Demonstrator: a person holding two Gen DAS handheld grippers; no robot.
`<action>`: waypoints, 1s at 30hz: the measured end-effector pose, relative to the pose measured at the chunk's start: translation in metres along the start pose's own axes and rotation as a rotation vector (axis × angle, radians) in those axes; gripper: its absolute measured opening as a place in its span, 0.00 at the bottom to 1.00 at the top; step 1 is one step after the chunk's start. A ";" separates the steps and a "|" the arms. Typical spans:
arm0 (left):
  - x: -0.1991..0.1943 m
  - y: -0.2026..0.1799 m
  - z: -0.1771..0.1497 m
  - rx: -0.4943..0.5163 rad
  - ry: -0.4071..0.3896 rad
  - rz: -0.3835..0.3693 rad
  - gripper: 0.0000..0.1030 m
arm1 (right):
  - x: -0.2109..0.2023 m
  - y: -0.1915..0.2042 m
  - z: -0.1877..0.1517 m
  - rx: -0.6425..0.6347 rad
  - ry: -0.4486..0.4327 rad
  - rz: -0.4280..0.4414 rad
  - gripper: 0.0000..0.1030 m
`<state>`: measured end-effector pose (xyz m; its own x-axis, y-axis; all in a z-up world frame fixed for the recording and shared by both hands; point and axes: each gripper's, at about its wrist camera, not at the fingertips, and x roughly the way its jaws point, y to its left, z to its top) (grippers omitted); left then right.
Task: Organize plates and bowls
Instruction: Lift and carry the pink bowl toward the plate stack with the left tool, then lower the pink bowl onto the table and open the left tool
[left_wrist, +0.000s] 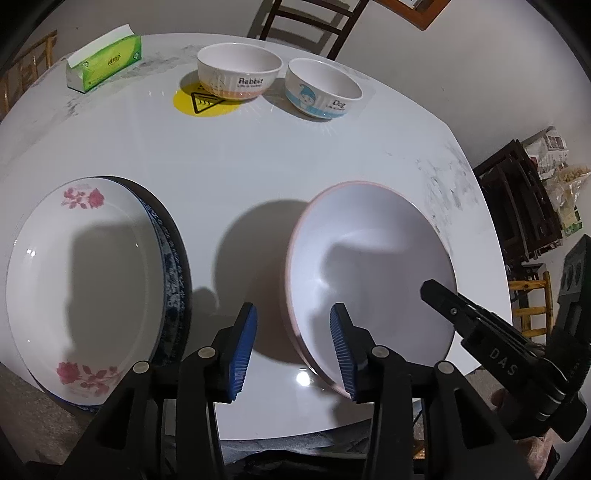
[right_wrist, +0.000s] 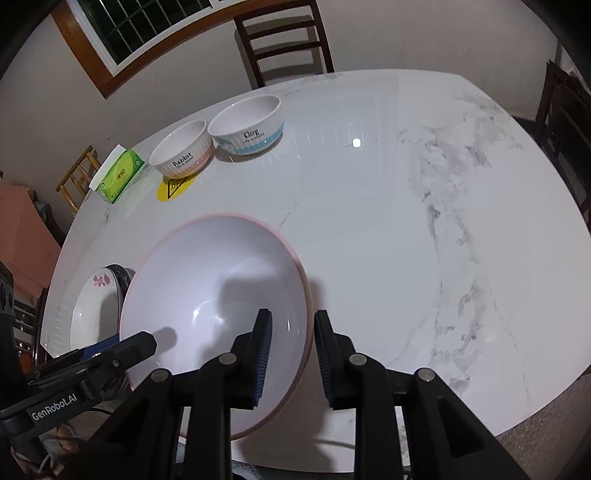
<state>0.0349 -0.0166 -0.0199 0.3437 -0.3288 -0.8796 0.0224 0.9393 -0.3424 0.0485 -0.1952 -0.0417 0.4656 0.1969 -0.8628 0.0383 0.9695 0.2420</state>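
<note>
A large white bowl with a pink rim (left_wrist: 369, 258) (right_wrist: 214, 295) sits near the table's front edge. My left gripper (left_wrist: 293, 350) straddles its left rim, one blue pad inside and one outside, with a gap to the wall. My right gripper (right_wrist: 293, 356) straddles the right rim the same way, its pads not pressing. Both are open. To the left, a rose-patterned plate (left_wrist: 85, 277) lies on a blue-patterned plate (left_wrist: 173, 266). Two small bowls stand at the far side, marked Rabbit (left_wrist: 238, 70) and Dog (left_wrist: 323, 88).
A green tissue pack (left_wrist: 105, 62) lies at the far left of the white marble table (right_wrist: 388, 240), with a round yellow sticker (left_wrist: 199, 103) under the Rabbit bowl. Dark wooden chairs (right_wrist: 284, 44) stand behind and to the right of the table.
</note>
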 end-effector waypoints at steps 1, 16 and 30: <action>-0.001 0.000 0.000 0.000 -0.003 0.002 0.37 | -0.001 0.001 0.001 -0.004 -0.004 -0.002 0.24; -0.006 0.005 0.005 0.007 -0.049 0.046 0.43 | -0.009 0.007 0.011 -0.055 -0.045 -0.020 0.24; -0.011 0.008 0.018 0.013 -0.078 0.075 0.43 | -0.015 0.007 0.028 -0.080 -0.080 0.001 0.24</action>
<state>0.0483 -0.0035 -0.0074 0.4165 -0.2491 -0.8744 0.0055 0.9624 -0.2715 0.0664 -0.1951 -0.0151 0.5344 0.1892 -0.8238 -0.0313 0.9784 0.2044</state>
